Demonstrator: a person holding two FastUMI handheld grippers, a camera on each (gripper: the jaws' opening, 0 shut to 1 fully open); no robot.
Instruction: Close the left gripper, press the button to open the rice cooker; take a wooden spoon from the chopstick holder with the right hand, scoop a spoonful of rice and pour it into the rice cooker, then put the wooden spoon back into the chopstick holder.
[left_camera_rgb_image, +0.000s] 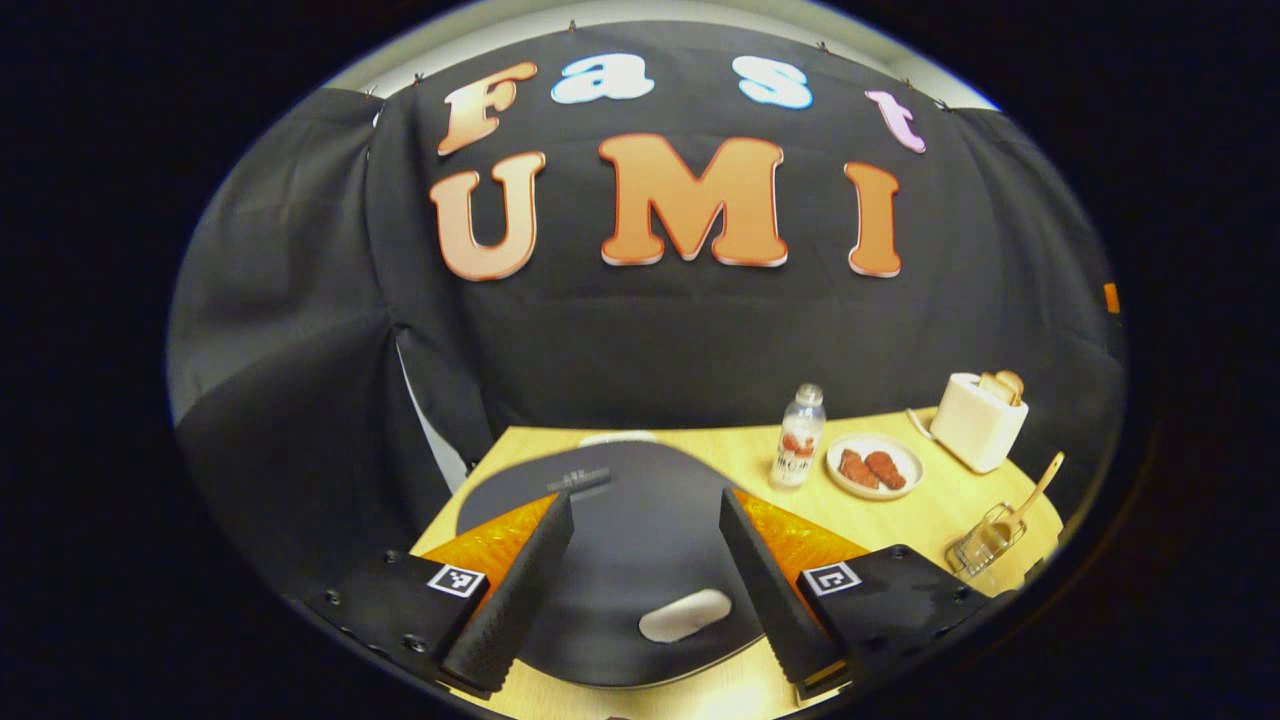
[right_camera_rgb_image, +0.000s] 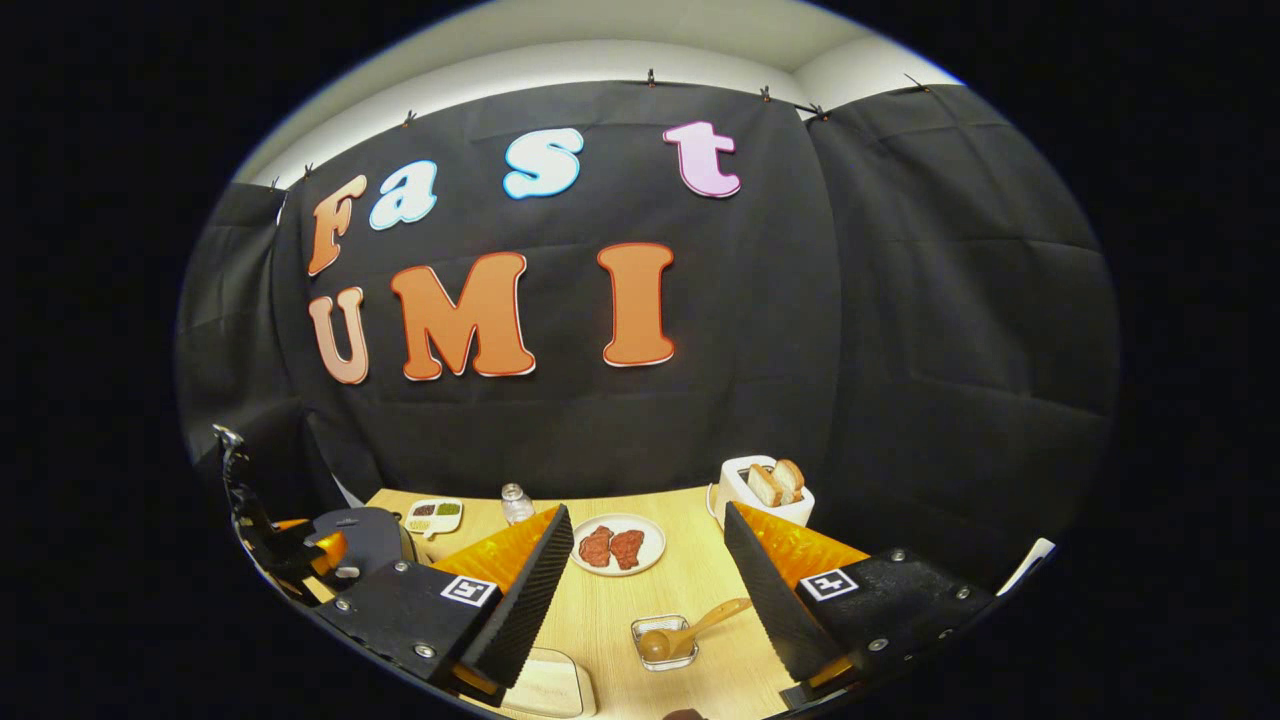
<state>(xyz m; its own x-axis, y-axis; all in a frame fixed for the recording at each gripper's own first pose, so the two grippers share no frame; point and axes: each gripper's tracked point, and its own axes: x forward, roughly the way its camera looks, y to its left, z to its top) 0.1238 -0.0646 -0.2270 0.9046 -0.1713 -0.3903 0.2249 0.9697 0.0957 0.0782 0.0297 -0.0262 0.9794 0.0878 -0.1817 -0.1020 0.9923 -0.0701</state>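
The rice cooker (left_camera_rgb_image: 620, 560) has a dark grey lid, down, with a pale oval button (left_camera_rgb_image: 685, 615) near its front edge. My left gripper (left_camera_rgb_image: 645, 510) hangs over that lid, open, with nothing between its fingers. A wooden spoon (right_camera_rgb_image: 690, 630) rests in the small wire chopstick holder (right_camera_rgb_image: 665, 640), handle leaning right. My right gripper (right_camera_rgb_image: 648, 520) stands open above the table, short of the holder and holding nothing. In the left gripper view the holder (left_camera_rgb_image: 985, 540) and spoon (left_camera_rgb_image: 1035, 490) sit far right. The cooker (right_camera_rgb_image: 365, 535) and the left gripper (right_camera_rgb_image: 270, 540) appear at the left of the right gripper view.
On the wooden table (right_camera_rgb_image: 690, 580) stand a plate of meat (right_camera_rgb_image: 620, 545), a white toaster (right_camera_rgb_image: 760, 490) with bread, a small bottle (right_camera_rgb_image: 515, 500) and a little divided dish (right_camera_rgb_image: 433, 515). A pale container (right_camera_rgb_image: 545, 685) lies at the near edge. Black cloth walls close the back.
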